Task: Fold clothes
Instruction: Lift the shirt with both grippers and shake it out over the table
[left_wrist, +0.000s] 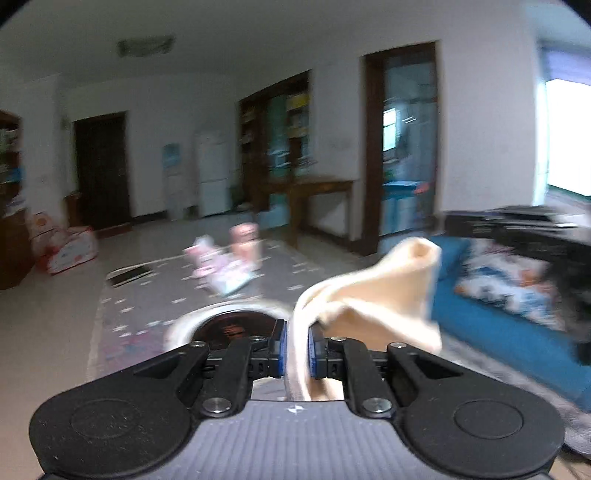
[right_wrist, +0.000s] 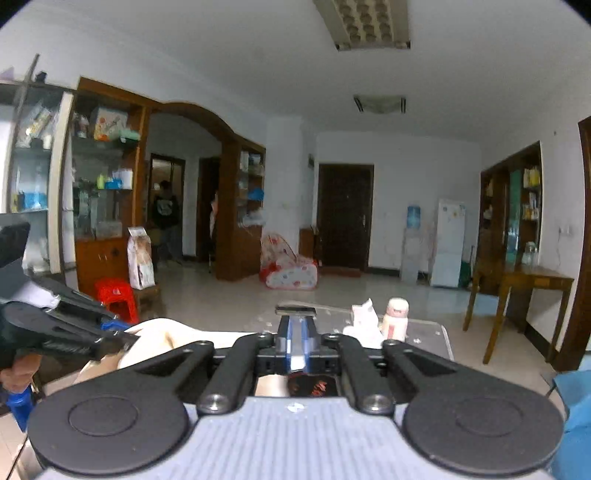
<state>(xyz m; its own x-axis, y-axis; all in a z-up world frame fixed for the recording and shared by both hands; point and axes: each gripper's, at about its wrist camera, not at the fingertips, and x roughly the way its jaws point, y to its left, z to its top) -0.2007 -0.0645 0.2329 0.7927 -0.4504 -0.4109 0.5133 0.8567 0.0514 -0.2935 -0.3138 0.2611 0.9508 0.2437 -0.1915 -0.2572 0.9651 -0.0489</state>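
Pinching the cream garment (left_wrist: 373, 295) at lower centre, the left claw (left_wrist: 297, 345) held it aloft; the right claw (right_wrist: 297, 345) looked nearly closed on nothing; folding had barely begun.

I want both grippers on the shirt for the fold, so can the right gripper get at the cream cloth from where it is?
Probably yes. The right gripper is shut with nothing visible between its fingers, and the cream cloth lies just to its left with nothing between them. The left gripper already pinches that cloth, so aim clear of it.
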